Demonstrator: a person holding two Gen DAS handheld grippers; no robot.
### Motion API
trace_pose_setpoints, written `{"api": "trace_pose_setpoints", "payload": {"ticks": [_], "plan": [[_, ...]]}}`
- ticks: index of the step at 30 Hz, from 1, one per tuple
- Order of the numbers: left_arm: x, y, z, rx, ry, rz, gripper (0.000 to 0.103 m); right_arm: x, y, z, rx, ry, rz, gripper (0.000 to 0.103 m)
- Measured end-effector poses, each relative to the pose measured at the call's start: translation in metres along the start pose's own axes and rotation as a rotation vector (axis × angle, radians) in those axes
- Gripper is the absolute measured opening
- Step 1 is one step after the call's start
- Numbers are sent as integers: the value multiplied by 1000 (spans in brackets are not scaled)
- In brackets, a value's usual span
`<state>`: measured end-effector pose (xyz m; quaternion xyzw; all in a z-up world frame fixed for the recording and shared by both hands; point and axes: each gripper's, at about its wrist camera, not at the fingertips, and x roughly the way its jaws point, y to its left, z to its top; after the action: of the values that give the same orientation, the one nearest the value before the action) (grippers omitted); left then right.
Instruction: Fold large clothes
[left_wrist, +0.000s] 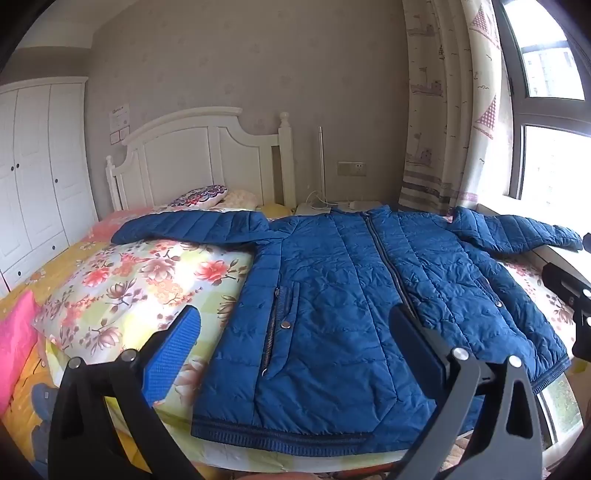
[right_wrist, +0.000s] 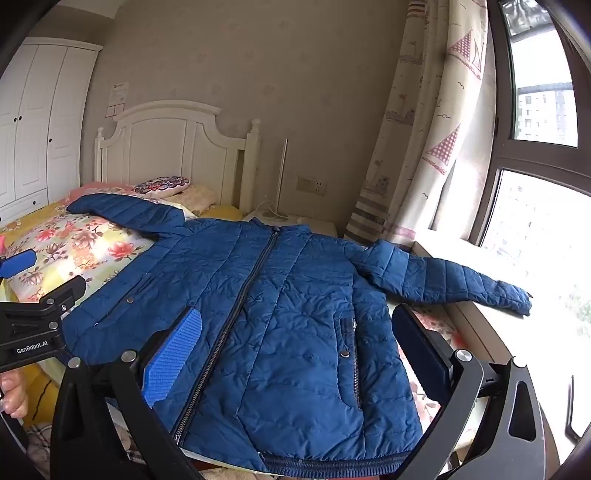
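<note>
Blue jacket (left_wrist: 332, 295) lies flat and unfolded on the bed (left_wrist: 122, 288), so we hover both empty claws, left gripper (left_wrist: 291, 339) and right gripper (right_wrist: 295, 343), fully spread, and judge a sleeve (right_wrist: 443, 280) should be pinched next.

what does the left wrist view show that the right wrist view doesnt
Only the left wrist view shows the bright pink fabric at the bed's near left edge, and the right gripper's black body at its right border.

Only the right wrist view shows the far end of the jacket sleeve lying on the pale window ledge, a person's hand, and the left gripper with its blue pad.

Both show the blue quilted zip-up jacket spread flat on the floral bedspread, the white wooden headboard and wide-open jaws holding nothing.
</note>
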<state>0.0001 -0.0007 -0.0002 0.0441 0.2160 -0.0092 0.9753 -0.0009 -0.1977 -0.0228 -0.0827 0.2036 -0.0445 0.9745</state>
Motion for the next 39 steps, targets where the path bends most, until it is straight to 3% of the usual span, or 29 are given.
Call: {"api": "trace_pose_setpoints", "payload": {"ticks": [39], "plan": [[3, 10, -4, -18, 12, 5, 101, 14, -3, -11, 33, 41, 24, 99]]}}
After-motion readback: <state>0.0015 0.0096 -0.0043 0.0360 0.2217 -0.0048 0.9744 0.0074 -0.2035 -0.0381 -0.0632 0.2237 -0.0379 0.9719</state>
